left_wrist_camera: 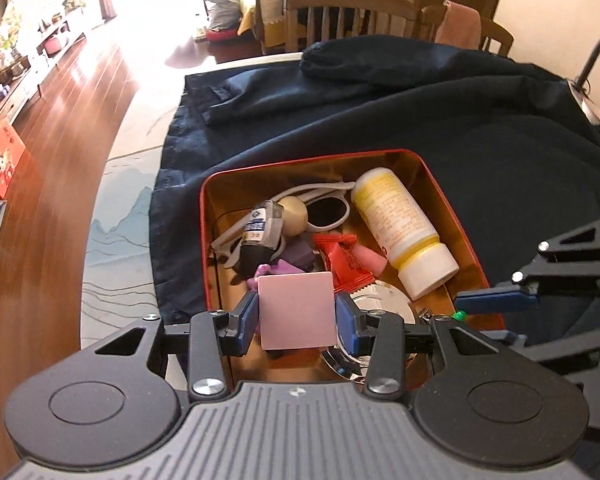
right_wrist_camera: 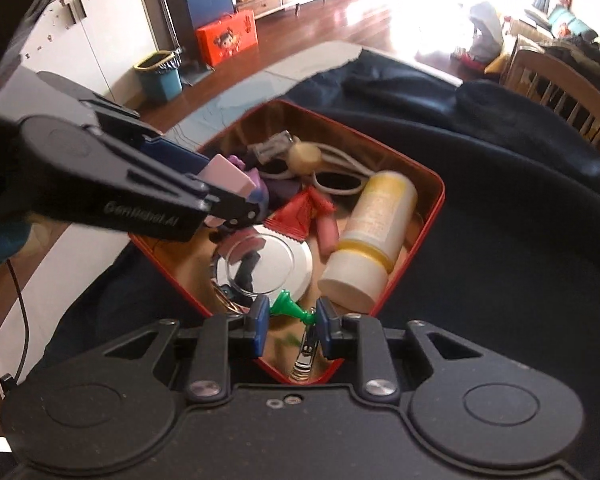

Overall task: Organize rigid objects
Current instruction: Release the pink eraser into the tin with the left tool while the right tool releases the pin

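I am in a living room with a shiny wood floor and chairs at the back. My desk [left_wrist_camera: 112, 216] has a dark blue cloth [left_wrist_camera: 480, 152] over most of it, and a red tin box [left_wrist_camera: 456, 204] sits on the cloth.

From my left wrist camera, my left tool [left_wrist_camera: 296, 314] is partly open and squeezes a flat pink square [left_wrist_camera: 295, 310] by its two side edges. The square hangs over the near end of the box, right above the things inside. Ahead of it in the box lie a yellow and white bottle [left_wrist_camera: 404, 232], white sunglasses [left_wrist_camera: 320, 208], a red packet [left_wrist_camera: 346, 260] and some purple bits [left_wrist_camera: 288, 268]. The bottle's long side runs from the far end toward the near right corner. I think the only bare floor in the box is at the near left, just under the square, so that is where it can go down. My right tool [left_wrist_camera: 496, 300] reaches in from the right, close to the box rim.

From my right wrist camera, my right tool [right_wrist_camera: 291, 322] is nearly closed and pinches a small green pin [right_wrist_camera: 290, 308]. It lies across the tool, from one pad to the other. It hangs over the near corner of the box, above silver nail clippers [right_wrist_camera: 304, 354] and beside a clear round lid [right_wrist_camera: 260, 264]. The left tool comes in from the left with the pink square, so both tools crowd this end. I think I must let go gently and keep clear of the rim.
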Demonstrator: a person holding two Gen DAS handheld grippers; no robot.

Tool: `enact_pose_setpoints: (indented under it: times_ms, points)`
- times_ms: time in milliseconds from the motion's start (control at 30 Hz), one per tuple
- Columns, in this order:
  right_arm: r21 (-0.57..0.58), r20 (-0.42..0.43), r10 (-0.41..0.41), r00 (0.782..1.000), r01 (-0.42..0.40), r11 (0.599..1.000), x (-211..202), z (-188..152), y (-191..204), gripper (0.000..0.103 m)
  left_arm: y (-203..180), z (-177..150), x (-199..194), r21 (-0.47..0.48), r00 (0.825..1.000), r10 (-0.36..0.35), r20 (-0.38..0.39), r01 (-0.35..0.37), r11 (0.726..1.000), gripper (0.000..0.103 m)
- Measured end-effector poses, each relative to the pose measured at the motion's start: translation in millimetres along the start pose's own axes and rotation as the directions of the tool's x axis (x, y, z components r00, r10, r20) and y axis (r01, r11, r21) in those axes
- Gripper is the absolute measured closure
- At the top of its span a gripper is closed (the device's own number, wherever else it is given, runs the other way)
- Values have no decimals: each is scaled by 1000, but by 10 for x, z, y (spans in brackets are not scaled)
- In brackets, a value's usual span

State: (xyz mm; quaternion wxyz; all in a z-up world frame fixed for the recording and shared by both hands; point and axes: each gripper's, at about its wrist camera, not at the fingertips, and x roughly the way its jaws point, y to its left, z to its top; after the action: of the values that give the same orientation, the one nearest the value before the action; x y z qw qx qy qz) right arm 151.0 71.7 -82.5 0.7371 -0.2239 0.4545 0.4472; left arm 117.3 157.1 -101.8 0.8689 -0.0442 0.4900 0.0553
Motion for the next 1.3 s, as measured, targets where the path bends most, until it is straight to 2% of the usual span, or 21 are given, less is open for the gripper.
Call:
enact_pose_setpoints:
  times_ms: [267, 433, 633, 733, 800, 933, 1167, 1300]
  points:
    - [3, -69, 12, 998, -12, 1000, 112, -10, -9, 78, -92, 32, 86, 52, 1000, 1, 25, -3, 999, 62]
    - [-23, -71, 4, 997, -6, 1000, 103, -45, 67, 76, -78, 28, 78, 54, 1000, -7, 27, 6, 999, 62]
    - [-4, -11, 17, 1000, -17, 1000, -53, -70, 68, 63, -77, -26, 27, 47, 999, -6, 36, 4, 999, 62]
    - [22, 19, 20, 1000, -20, 1000, -133, -97, 42, 60, -69, -55, -1, 39, 999, -8, 38, 6, 999, 61]
    - [44, 37, 16, 999, -18, 999, -181, -117, 17, 59, -61, -77, -23, 35, 999, -13, 40, 11, 999, 59]
    - [90, 79, 5, 997, -12, 996, -296, -143, -39, 57, -38, -130, -104, 19, 998, -17, 57, 16, 1000, 47]
    - [146, 152, 1, 988, -23, 989, -537, -201, -69, 50, -17, -168, -264, 1, 997, -21, 81, 21, 1000, 46]
    - [168, 189, 1, 982, -33, 985, -659, -234, -67, 44, -30, -201, -371, -4, 995, -13, 103, 14, 1000, 38]
